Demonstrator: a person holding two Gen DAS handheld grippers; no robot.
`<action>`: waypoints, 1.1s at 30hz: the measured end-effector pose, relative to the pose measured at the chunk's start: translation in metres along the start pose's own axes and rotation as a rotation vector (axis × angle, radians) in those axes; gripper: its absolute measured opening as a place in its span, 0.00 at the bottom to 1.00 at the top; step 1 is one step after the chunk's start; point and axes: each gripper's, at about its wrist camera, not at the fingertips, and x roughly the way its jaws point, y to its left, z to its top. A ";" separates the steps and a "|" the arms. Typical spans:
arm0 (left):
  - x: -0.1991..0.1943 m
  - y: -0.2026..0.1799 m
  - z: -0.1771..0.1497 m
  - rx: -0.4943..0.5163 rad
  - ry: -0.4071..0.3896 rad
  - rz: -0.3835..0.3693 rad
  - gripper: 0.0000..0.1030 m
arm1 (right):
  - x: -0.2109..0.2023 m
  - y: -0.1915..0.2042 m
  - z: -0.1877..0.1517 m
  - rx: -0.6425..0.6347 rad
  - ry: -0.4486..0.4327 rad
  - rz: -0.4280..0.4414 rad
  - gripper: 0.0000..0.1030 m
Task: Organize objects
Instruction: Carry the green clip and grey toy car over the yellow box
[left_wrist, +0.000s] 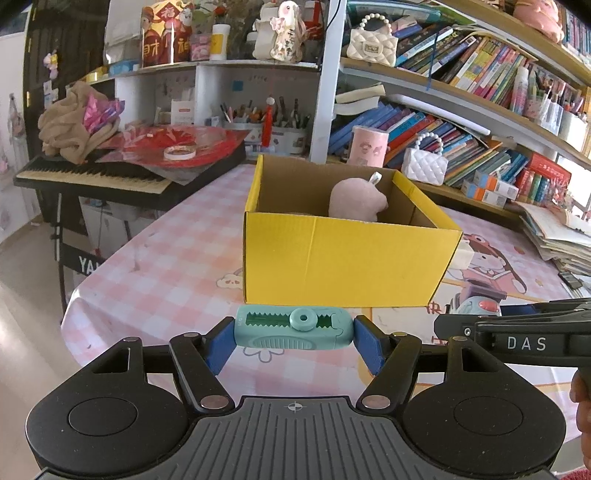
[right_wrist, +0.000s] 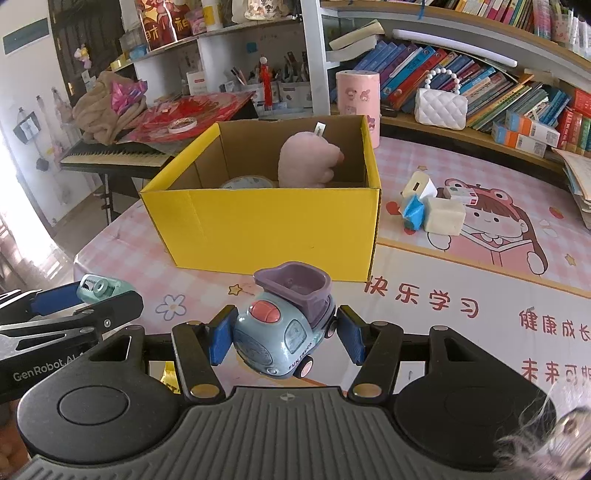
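Observation:
A yellow cardboard box stands on the pink table, holding a pink plush toy and a tape roll. My left gripper is shut on a teal tape dispenser lengthwise, held just in front of the box's near wall. My right gripper is shut on a blue-grey toy truck with a purple tipper, also short of the box. The left gripper with the teal dispenser shows at the left edge of the right wrist view.
Right of the box lie a white cube, a blue packet, a small white charger and a small carton. A keyboard with clutter stands behind on the left. Bookshelves line the back and right.

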 end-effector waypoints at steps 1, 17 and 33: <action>-0.001 0.001 0.000 0.003 -0.001 -0.002 0.67 | -0.001 0.001 -0.001 0.002 -0.001 -0.002 0.55; -0.015 0.013 0.000 0.050 -0.032 -0.032 0.67 | -0.009 0.017 -0.012 0.039 -0.019 -0.030 0.55; 0.009 -0.011 0.064 0.030 -0.189 -0.003 0.67 | -0.002 -0.006 0.060 -0.089 -0.206 -0.057 0.55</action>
